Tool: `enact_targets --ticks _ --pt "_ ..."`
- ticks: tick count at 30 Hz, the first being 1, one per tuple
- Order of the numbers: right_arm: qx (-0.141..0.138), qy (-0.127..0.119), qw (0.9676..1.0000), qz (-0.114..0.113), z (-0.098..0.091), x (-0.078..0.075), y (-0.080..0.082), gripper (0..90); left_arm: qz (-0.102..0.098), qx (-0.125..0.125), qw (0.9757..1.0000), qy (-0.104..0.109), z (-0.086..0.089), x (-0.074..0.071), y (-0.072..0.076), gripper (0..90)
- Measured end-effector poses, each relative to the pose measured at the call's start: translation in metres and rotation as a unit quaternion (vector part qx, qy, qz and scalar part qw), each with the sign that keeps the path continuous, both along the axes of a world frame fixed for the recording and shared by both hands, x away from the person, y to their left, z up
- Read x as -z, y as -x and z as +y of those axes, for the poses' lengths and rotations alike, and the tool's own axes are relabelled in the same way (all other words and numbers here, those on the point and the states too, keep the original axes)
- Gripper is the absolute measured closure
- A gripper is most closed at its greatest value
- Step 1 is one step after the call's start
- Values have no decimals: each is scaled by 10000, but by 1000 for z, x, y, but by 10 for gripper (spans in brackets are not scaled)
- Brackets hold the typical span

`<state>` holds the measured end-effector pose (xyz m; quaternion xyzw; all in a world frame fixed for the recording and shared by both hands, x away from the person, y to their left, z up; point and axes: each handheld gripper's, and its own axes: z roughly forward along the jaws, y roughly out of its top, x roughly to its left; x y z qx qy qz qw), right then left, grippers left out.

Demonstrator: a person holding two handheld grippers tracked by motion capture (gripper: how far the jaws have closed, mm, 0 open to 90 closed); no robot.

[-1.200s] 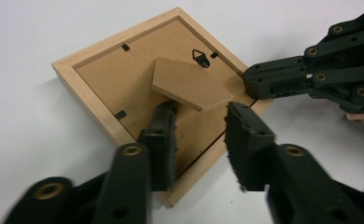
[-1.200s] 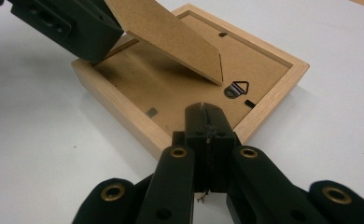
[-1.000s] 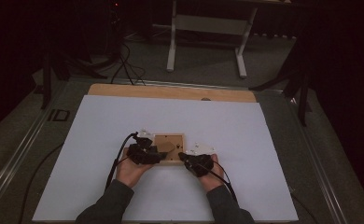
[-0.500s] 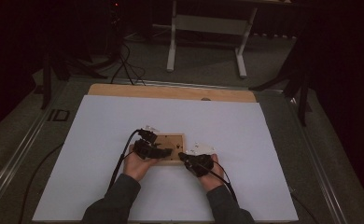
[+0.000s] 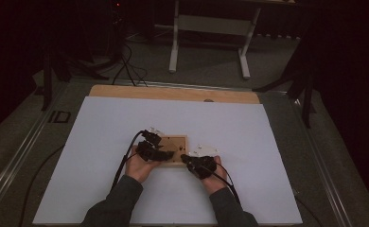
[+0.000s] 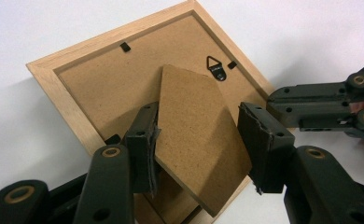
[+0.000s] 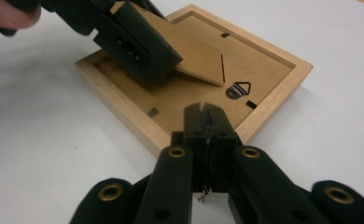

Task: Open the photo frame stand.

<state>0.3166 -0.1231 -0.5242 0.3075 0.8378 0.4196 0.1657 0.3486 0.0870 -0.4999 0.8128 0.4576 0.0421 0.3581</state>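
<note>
Wooden picture frame is lying face down near the middle of the white tabletop, back panel up, long axis running left-right in the high view. Its sawtooth-style hanger ring sits toward the right end. The fold-out easel stand is lifted off the backing board, tilted up, its free end toward the person. Left hand-held gripper has its jaws standing wide around that stand, one pad touching its edge, the other apart; they've just closed a bit. Right hand-held gripper is fully closed on nothing, tips just at the frame's near-right edge.
</note>
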Motion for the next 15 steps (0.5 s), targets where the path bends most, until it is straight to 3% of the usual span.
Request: enact_targets --ticks 11,15 --pt "-43 -69 10000 38 -2 -3 0 781 -264 46 9994 -216 -4 -1 6 520" --pt "2 -171 9999 25 -7 -9 -1 749 -490 70 9982 -351 -6 -1 12 520"
